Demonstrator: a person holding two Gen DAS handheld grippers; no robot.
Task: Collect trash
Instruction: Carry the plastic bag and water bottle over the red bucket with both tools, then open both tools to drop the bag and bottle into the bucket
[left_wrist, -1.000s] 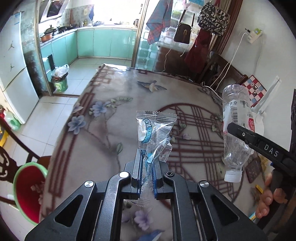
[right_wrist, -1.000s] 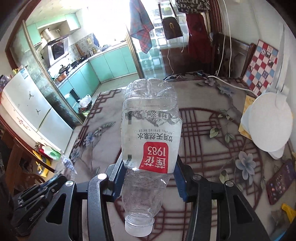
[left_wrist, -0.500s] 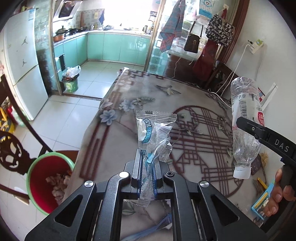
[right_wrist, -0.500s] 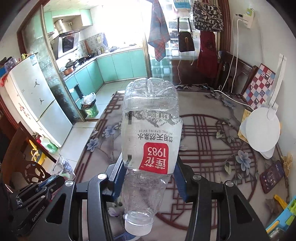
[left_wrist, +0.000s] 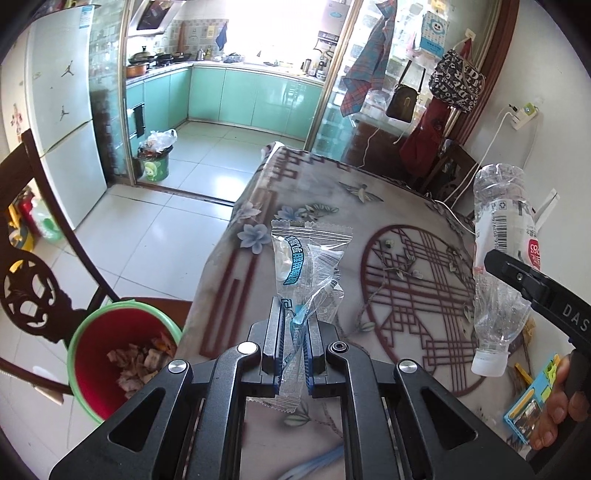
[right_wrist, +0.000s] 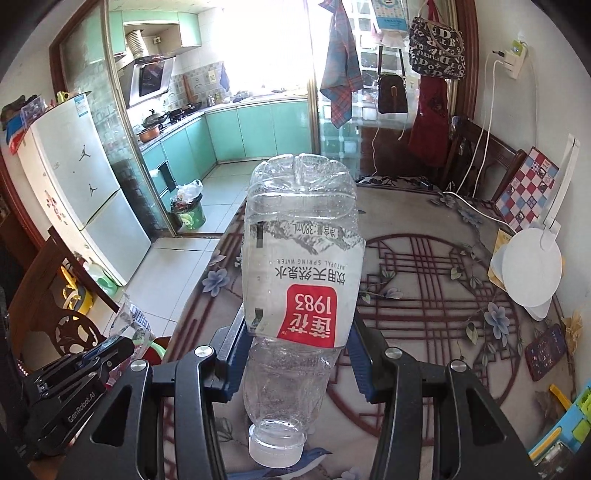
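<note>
While our left gripper (left_wrist: 291, 332) pinches the clear wrapper (left_wrist: 308, 266) and our right gripper (right_wrist: 295, 354) clamps the bottle (right_wrist: 301, 280) above the table (left_wrist: 406, 229), dropping both into the red bin (left_wrist: 122, 354) remains.

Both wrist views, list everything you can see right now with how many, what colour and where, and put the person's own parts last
wrapper: one, clear with blue print, in the left claw
bottle: one, clear, red and white label, cap down, in the right claw
bucket: one, red inside with green rim, on the floor beside the table, scraps in it
table: one, flowered cloth with dark red lattice
kitchen bin: one, green, bag-lined, at the kitchen doorway
fridge: one, white, at the left
white disc: one, at the table's right edge
phone: one, dark, on the table at right
left claw: one, black, shut on the wrapper
right claw: one, black, shut on the bottle
hand: one, on the right claw's handle
</note>
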